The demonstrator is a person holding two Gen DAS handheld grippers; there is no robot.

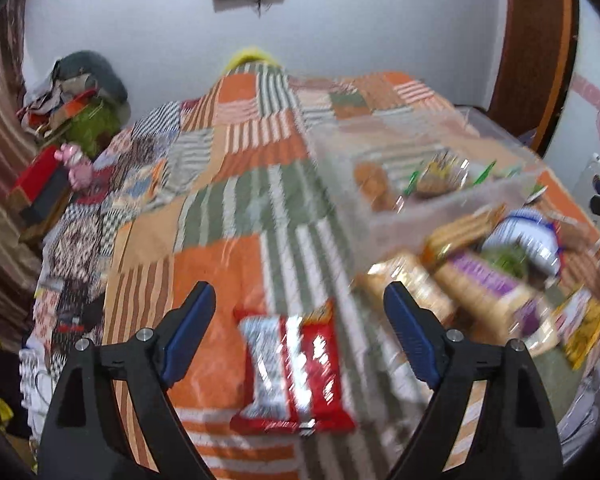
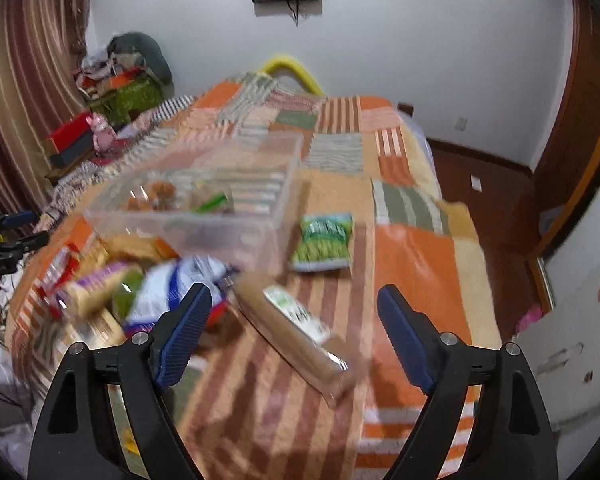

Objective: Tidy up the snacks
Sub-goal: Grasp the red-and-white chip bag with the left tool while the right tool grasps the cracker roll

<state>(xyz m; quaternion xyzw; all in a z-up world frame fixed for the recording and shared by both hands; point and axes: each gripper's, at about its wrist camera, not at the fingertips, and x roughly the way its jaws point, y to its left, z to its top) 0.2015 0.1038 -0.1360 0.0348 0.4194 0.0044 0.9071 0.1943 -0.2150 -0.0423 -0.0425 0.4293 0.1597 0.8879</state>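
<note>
Left wrist: red wrapper (image 1: 300,368), lettering blurred

A red snack packet (image 1: 296,368) with a white-and-silver panel lay flat on the bed's patchwork quilt (image 1: 236,168), at 6 o'clock in the left wrist view. A clear plastic bin (image 2: 220,216), upright, sat at about 10 o'clock in the right wrist view, holding a few wrapped snacks (image 2: 180,196). A heap of packets (image 1: 496,276) lay just before it at 3 o'clock in the left wrist view. A green bag (image 2: 323,242) lay flat just right of the bin. A long tan biscuit sleeve (image 2: 296,328) lay diagonally near centre.
</note>
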